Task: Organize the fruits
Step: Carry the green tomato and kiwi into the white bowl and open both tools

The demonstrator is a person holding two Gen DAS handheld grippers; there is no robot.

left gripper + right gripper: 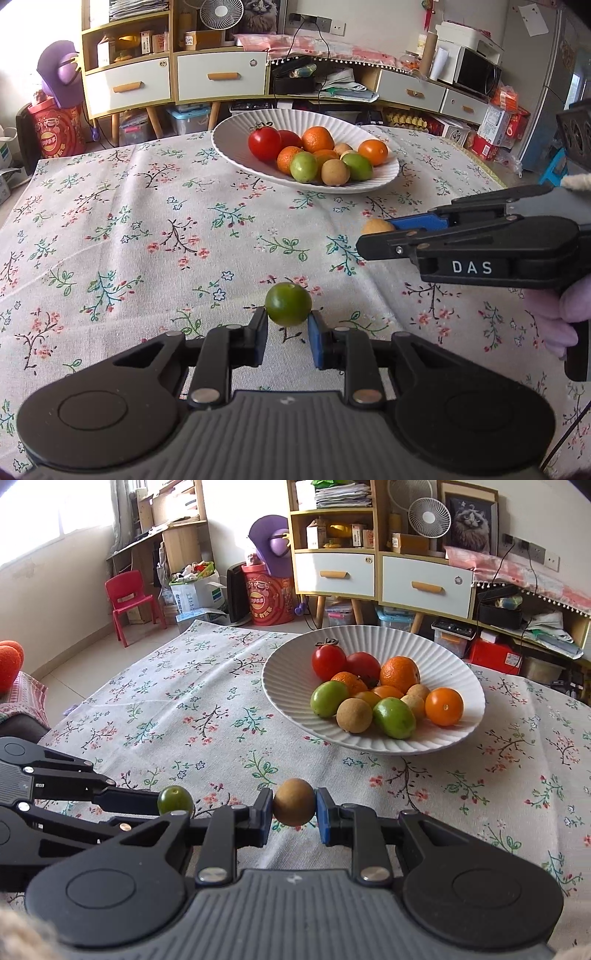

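— Holding one fruit apiece, then? Why both at once?

— Saves a trip, I'd judge. The left gripper (287, 325) pinches the lime (288, 303) between its jaws; the right gripper (294, 806) pinches the brown fruit (294, 802), both low over the table (110, 229).

— And the bowl (288, 701)?

— Ahead of both, well apart, already piled with fruit. That's likely where these belong.

Place: a lived-in home room.
Desk (110, 221): covered by a floral cloth.
Storage: wooden shelf unit with white drawers (426, 581), stacked papers, boxes.
Homely items: small fan (429, 517), framed cat picture (469, 520), red child's chair (127, 600).
Appliance: microwave (476, 74).
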